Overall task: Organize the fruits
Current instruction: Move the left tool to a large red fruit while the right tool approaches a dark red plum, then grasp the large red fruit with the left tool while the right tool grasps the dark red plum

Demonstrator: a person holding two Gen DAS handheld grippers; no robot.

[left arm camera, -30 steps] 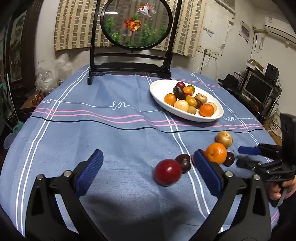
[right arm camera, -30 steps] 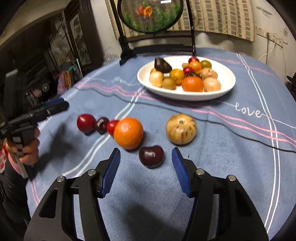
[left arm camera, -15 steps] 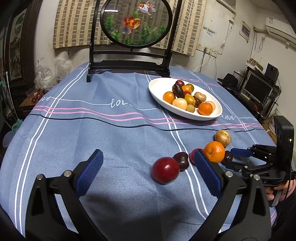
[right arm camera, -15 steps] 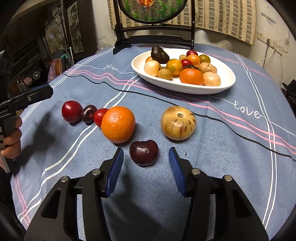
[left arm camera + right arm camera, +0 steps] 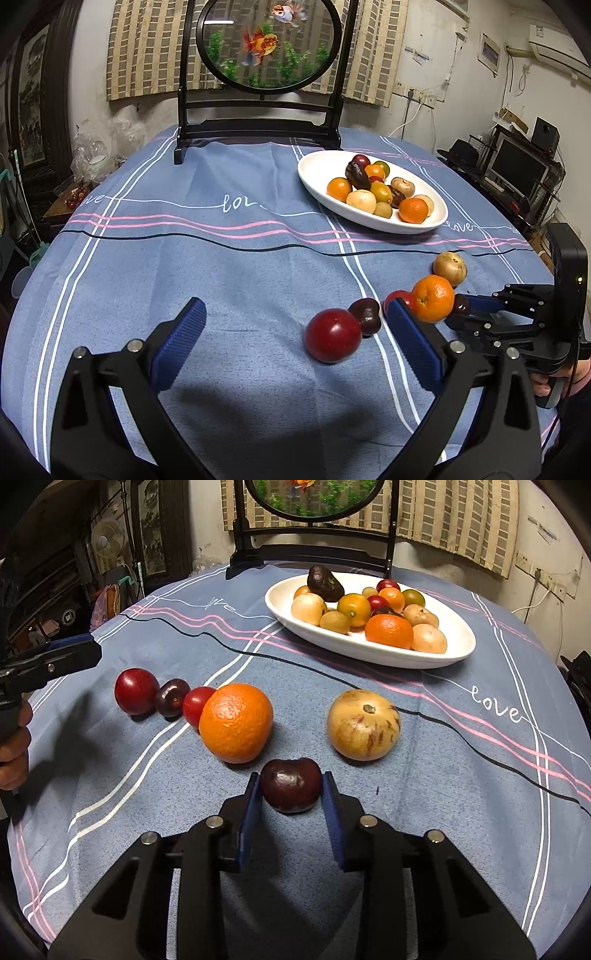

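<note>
My right gripper [image 5: 291,794] just closed, now clamping dark cherry [image 5: 291,785] on table [image 5: 424,812]; left gripper [image 5: 291,339] wide, holding nothing.

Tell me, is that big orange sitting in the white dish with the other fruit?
No. The big orange lies on the blue tablecloth, well short of the white dish.

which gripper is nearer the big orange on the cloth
Right. The right gripper is shut on a dark cherry right beside the orange; the left gripper hangs open farther off, past the red plum.
</note>
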